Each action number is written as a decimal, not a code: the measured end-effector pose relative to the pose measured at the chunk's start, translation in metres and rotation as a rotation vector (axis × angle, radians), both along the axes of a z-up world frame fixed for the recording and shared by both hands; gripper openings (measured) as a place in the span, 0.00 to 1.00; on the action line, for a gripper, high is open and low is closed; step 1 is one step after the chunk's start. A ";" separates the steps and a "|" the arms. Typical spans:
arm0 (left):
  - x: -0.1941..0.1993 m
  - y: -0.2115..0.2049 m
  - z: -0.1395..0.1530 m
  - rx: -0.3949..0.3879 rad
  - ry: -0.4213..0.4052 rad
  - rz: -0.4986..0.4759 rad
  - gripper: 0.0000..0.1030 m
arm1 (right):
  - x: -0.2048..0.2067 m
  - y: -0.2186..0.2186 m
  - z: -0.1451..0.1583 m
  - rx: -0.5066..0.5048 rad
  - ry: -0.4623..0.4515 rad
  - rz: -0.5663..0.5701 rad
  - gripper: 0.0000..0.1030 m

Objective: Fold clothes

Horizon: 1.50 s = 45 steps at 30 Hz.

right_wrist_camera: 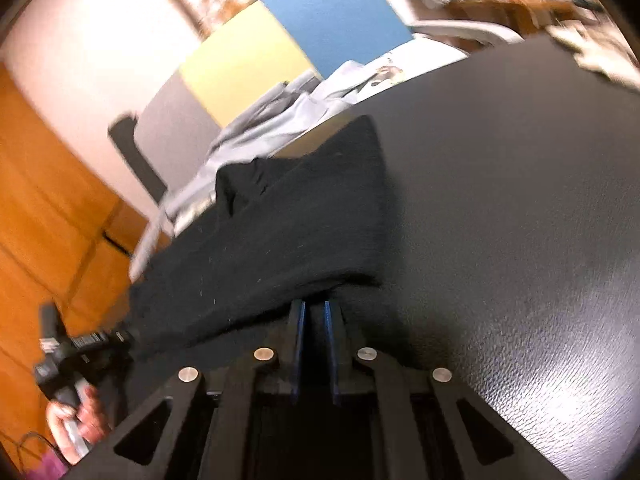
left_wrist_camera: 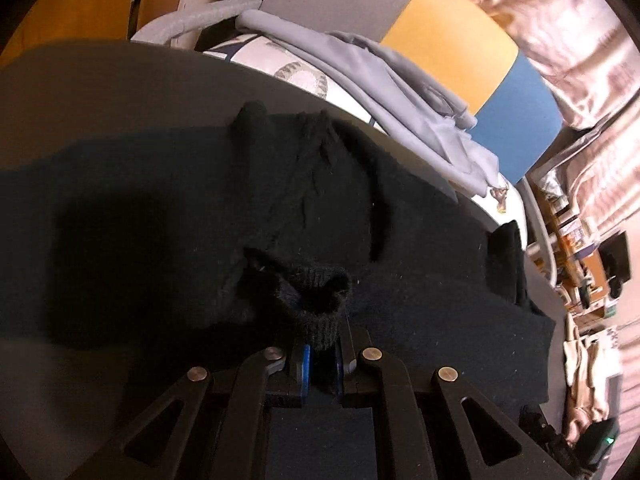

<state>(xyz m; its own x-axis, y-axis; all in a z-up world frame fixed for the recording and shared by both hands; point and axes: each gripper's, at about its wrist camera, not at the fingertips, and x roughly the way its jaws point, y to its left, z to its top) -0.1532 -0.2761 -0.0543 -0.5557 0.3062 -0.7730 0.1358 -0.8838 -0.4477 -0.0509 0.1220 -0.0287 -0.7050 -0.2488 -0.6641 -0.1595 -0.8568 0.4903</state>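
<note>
A black knit garment lies spread over the dark grey table. My left gripper is shut on a bunched ribbed edge of it, which sticks up between the blue-padded fingers. In the right wrist view the same black garment lies folded along the table's left side. My right gripper is narrowly shut at the garment's near edge; the cloth edge covers the fingertips, so the grip itself is hidden.
A pale grey garment is heaped on a white patterned surface beyond the table's far edge, in front of a grey, yellow and blue panel. The bare textured table stretches right. The other hand and gripper handle show at lower left.
</note>
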 end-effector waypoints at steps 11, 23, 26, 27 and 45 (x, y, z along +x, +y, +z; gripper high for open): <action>0.015 -0.002 -0.006 0.016 0.084 0.004 0.10 | -0.025 0.038 0.013 0.143 -0.006 -0.171 0.09; 0.021 -0.001 -0.010 0.006 0.149 -0.024 0.11 | -0.033 0.021 0.000 0.087 -0.037 -0.040 0.09; 0.023 0.000 -0.008 -0.002 0.139 -0.021 0.11 | -0.044 0.031 -0.004 0.078 -0.062 -0.090 0.06; 0.021 -0.001 -0.004 -0.001 0.131 -0.018 0.09 | -0.043 0.034 -0.005 0.083 -0.063 -0.112 0.06; 0.025 -0.021 -0.009 0.062 0.123 0.051 0.08 | -0.017 0.028 0.008 -0.017 -0.025 0.031 0.11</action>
<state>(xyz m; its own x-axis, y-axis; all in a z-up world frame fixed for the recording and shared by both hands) -0.1283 -0.2973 -0.0636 -0.6607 0.3203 -0.6789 0.1204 -0.8475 -0.5170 -0.0679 0.1501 -0.0212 -0.6802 -0.2817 -0.6767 -0.1457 -0.8529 0.5014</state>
